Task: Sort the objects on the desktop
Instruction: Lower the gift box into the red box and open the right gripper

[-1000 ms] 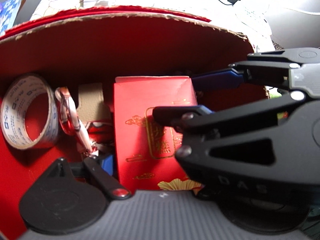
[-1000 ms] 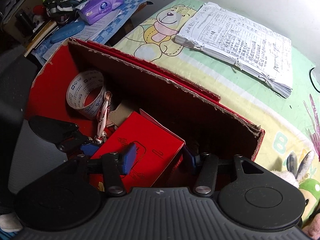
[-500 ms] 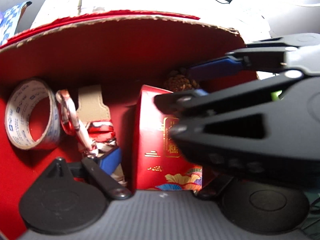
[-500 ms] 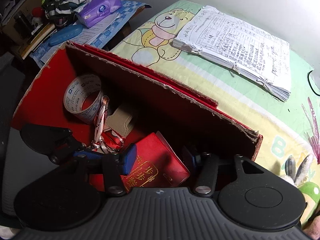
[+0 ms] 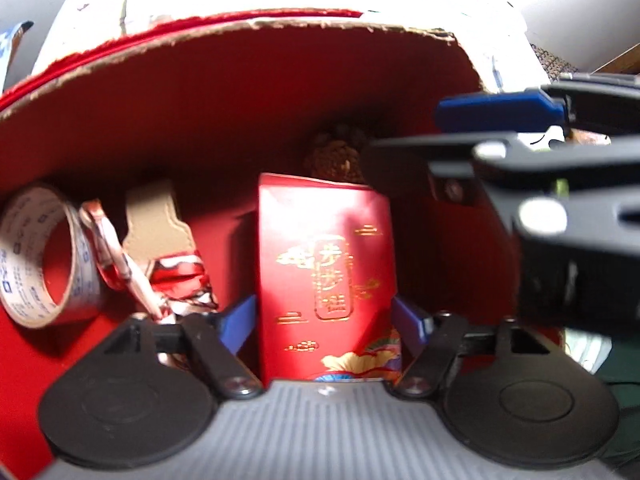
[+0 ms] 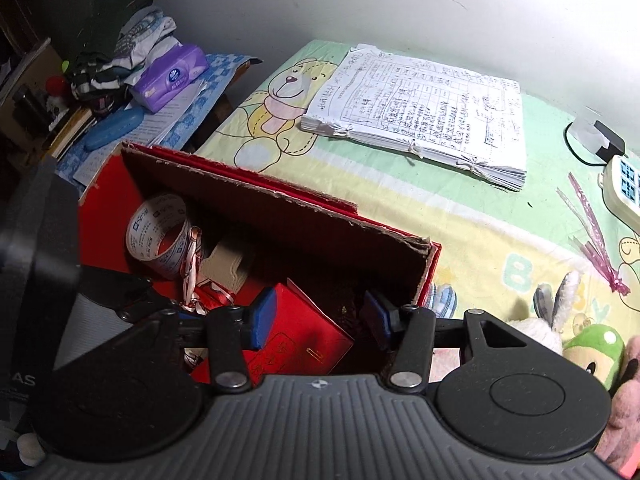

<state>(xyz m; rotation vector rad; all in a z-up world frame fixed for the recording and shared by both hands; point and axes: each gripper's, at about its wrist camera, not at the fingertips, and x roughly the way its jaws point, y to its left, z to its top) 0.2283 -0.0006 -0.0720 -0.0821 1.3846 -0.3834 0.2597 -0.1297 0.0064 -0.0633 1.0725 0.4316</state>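
Note:
A red packet with gold print (image 5: 326,276) stands on edge inside the red cardboard box (image 5: 224,92). My left gripper (image 5: 326,322) is shut on the red packet, a blue pad at each side. The packet also shows in the right wrist view (image 6: 298,340) in the box (image 6: 280,220). My right gripper (image 6: 318,314) is open and empty above the box's right end, and shows at the right in the left wrist view (image 5: 492,128). A tape roll (image 5: 40,256), a ribbon (image 5: 120,252), a beige tag (image 5: 156,220) and a brown pine cone (image 5: 336,156) lie in the box.
A bound stack of handwritten papers (image 6: 424,104) lies on the bear-print cloth (image 6: 500,232). A power strip (image 6: 624,184) and pink strips (image 6: 592,232) are at the right. Plush toys (image 6: 592,344) sit near the right gripper. A purple tissue pack (image 6: 172,74) lies on a cluttered side table.
The left gripper has turned the red packet from lying flat to standing on edge and drawn it between its pads. The right gripper has lifted and backed away to the right.

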